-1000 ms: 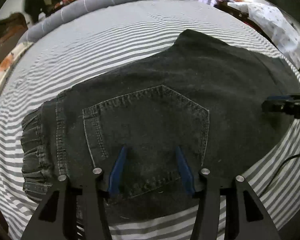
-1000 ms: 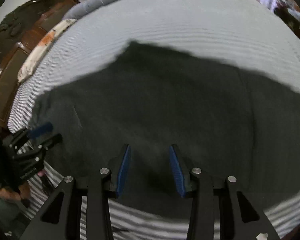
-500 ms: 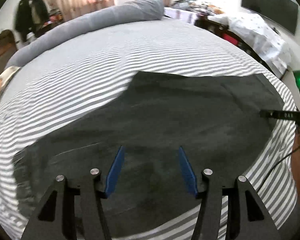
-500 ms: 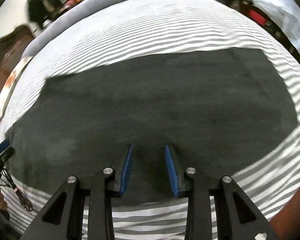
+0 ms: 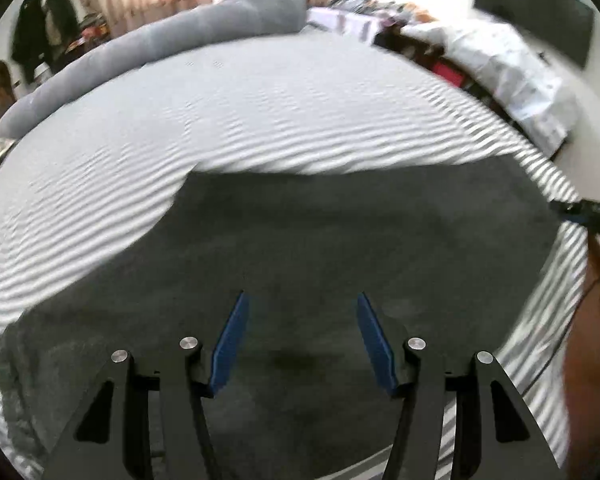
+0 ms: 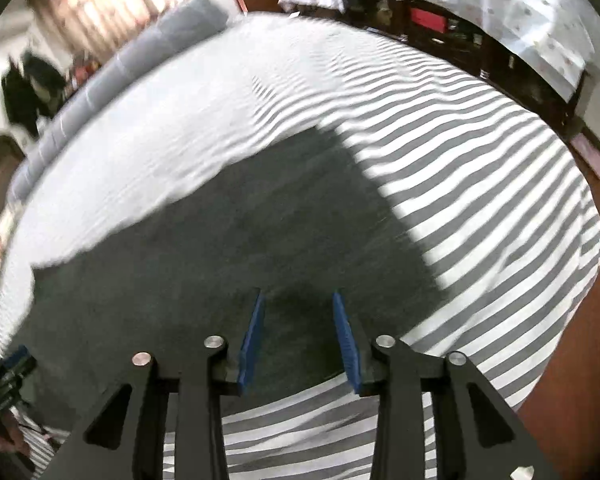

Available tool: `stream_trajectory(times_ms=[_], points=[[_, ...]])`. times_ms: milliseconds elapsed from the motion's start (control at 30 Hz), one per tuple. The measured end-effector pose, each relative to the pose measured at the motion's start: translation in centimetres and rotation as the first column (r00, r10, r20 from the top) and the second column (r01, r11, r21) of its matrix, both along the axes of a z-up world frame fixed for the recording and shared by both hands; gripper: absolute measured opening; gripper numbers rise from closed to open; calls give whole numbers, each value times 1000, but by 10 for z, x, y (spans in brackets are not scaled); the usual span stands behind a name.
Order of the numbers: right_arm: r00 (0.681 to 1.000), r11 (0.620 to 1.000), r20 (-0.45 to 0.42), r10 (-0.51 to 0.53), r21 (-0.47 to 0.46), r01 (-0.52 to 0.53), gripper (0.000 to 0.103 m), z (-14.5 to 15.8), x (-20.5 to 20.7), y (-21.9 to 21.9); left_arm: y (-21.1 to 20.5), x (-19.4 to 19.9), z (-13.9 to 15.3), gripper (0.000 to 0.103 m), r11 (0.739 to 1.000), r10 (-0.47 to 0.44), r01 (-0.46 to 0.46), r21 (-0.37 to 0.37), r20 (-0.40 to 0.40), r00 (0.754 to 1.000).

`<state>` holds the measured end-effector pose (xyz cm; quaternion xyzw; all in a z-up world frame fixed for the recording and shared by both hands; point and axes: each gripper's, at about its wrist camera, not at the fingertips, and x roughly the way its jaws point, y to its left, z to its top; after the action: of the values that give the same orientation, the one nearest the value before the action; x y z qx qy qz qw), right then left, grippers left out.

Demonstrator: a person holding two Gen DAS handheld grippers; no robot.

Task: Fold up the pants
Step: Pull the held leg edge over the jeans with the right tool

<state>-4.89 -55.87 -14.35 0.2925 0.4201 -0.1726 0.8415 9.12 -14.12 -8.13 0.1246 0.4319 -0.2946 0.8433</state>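
On my left wrist view, the grey bolster runs across the upper left of the frame, with dark clothes hanging at the far left edge. Below it the striped bed sheet fills the upper middle. The dark pants lie flat on it, spread across the whole lower half of the frame. My left gripper hangs over them at bottom centre, its jaws apart with nothing between the blue pads; they have just been opening a little. At the right edge of this view I see the tip of the right gripper over the pants' far end, and a black screen on the wall at upper right, which the other camera does not catch.

On my right wrist view, heavily blurred, the left gripper shows only as a dark shape at the lower left edge. The pants fill the lower left and centre, and here I see their end, a straight slanting edge against the sheet on the right. The right gripper is at bottom centre over the cloth near that end, jaws parted more narrowly and empty, having just opened further. Dark furniture with a white cloth over it lines the upper right.
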Motion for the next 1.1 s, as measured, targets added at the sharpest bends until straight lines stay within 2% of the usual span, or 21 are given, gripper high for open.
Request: stream_trajectory(times_ms=[100,200,300,567,633,700,733,833,867,1000,1100], points=[[999,999,32,-24,46,22,41,-2,-12,-31,-40,0,3,58,998,-48,47,-29,-29,998],[999,994,54,3,105,-9,41,-7,-18,-57,-73,-2,-3,58,997,-70,68,-38,-56,996],[995,985,79,57,159,-69,41,-13,-15,-70,-96,-10,-10,57,995,-103,102,-18,-53,993],[978,966,98,186,165,-200,41,-33,3,-76,-136,-19,-32,57,986,-151,155,61,-56,987],[969,958,128,214,169,-233,38,-35,-1,-71,-142,-21,-39,57,983,-159,163,88,-53,986],[960,946,148,237,192,-263,23,-39,-7,-68,-144,-21,-47,56,980,-161,165,113,-49,986],[958,944,145,246,188,-270,21,-42,-10,-65,-145,-23,-50,56,977,-169,172,123,-32,985],[963,946,175,207,214,-242,16,-48,-18,-63,-146,-24,-53,56,975,-182,182,130,-12,983],[965,946,189,183,232,-225,10,-49,-21,-64,-146,-23,-53,56,974,-185,185,130,-17,983],[970,958,208,127,228,-174,7,-39,-27,-56,-146,-16,-52,61,972,-202,205,113,-38,979],[969,966,230,87,220,-139,7,-20,-29,-48,-139,-8,-46,66,970,-224,233,67,-119,967]])
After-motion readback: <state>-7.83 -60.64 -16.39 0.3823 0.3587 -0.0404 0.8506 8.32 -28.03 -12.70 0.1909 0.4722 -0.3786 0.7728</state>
